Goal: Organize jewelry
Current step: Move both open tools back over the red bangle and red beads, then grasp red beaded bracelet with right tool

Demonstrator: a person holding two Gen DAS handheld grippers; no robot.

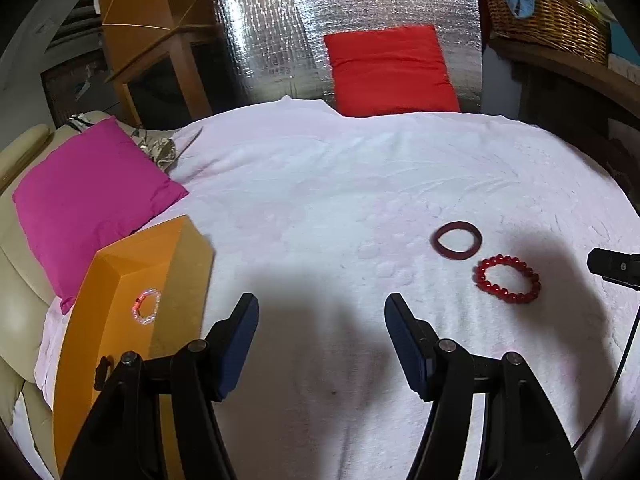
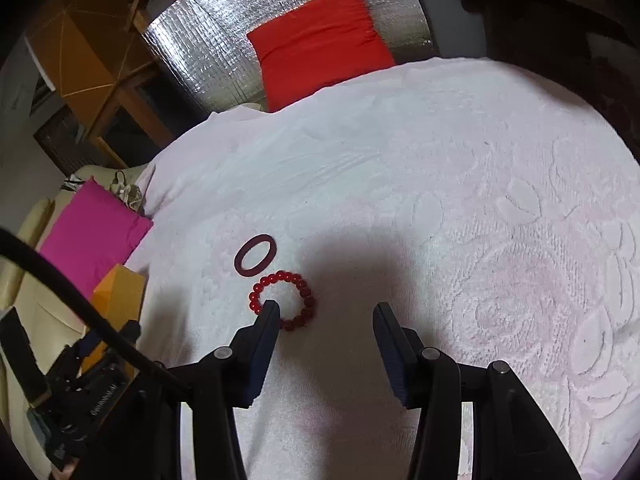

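Midway through a jewelry tidy-up, one pale beaded bracelet (image 1: 146,306) already lies inside the orange box (image 1: 120,320) at the left edge of the bed (image 1: 320,184), while two pieces wait on the white textured bedspread toward the near right: a dark red bangle (image 1: 457,240) and, just beside it on the near side, a red bead bracelet (image 1: 508,279).

By these pictures, roughly a third of the sorting looks done, with two pieces left to carry across to the box.

The left gripper (image 1: 321,340) hangs over bare bedspread between the box and the loose pieces, its jaws standing well apart with nothing between them. The right gripper (image 2: 326,334) is likewise parted and empty; in its own view one fingertip overlaps the near rim of the red bead bracelet, though whether it touches the beads cannot be told. That bracelet appears the likelier next pick.

Around the work, a magenta cushion (image 1: 92,196) leans at the bed's left edge just behind the box, a red cushion (image 1: 390,70) stands against a silver foil panel (image 1: 280,32) beyond the far edge, and a wicker basket (image 1: 548,20) sits on a shelf to the far right. A black cable (image 2: 80,304) trails past the right gripper. Nothing lies on the bedspread between the loose pieces and the box.
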